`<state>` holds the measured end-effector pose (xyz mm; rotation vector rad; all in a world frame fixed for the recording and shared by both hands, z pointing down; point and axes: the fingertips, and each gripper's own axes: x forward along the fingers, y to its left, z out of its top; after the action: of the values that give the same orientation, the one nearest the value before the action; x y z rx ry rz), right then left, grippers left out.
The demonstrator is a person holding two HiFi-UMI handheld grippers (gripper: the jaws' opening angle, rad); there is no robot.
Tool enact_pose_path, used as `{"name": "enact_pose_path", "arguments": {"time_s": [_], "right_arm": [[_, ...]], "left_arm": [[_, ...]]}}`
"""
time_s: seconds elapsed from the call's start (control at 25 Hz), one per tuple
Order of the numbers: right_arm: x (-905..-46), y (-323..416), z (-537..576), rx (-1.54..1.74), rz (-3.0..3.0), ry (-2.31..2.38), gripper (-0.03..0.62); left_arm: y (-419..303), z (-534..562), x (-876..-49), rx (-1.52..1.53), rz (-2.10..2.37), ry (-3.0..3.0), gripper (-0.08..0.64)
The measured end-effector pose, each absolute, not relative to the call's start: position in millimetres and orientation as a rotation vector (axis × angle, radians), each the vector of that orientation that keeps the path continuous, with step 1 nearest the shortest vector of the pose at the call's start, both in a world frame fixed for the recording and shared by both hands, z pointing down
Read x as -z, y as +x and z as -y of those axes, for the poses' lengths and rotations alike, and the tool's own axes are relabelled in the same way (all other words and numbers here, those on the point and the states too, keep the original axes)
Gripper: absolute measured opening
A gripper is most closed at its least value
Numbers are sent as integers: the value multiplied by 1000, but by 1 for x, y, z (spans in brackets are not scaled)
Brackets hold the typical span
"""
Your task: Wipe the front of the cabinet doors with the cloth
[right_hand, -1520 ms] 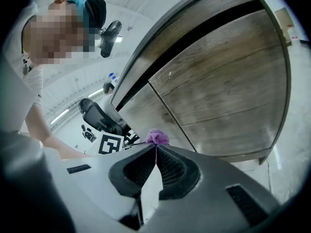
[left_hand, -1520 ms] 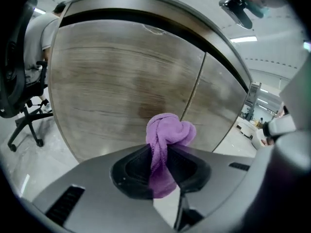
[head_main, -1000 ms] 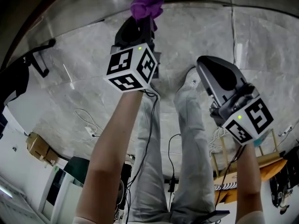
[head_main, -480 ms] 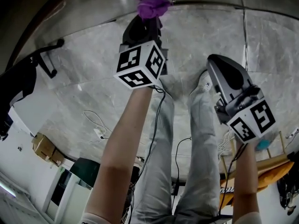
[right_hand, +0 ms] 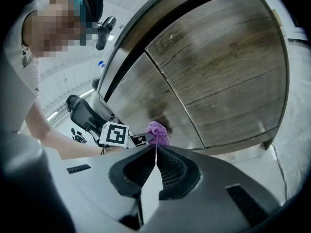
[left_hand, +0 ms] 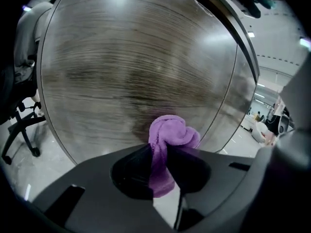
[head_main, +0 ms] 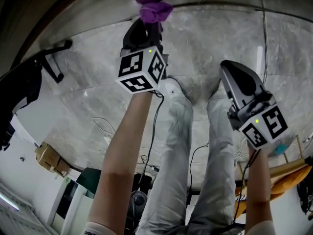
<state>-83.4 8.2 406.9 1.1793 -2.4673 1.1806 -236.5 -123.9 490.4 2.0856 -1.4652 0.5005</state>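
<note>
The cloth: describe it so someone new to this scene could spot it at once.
Start at the big wood-grain cabinet door. The left gripper points at its lower part, and the cloth is the bunched wad pinched between its fingers. It is the only purple thing there.

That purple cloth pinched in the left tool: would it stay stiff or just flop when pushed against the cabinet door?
Probably floppy: the purple cloth bunches into soft folds beyond the shut jaws of the left gripper. It looks fluffy and light, so it would likely squash flat against the cabinet door.
</note>
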Motion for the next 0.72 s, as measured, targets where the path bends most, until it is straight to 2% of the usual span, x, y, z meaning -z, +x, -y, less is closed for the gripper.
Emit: {"name": "enact_pose_path", "arguments": {"time_s": [0.72], "right_arm": [[-408, -172, 20, -1104, 2486, 1183, 29]], "left_arm": [[-385, 124, -500, -559, 1590, 1955, 78]]}}
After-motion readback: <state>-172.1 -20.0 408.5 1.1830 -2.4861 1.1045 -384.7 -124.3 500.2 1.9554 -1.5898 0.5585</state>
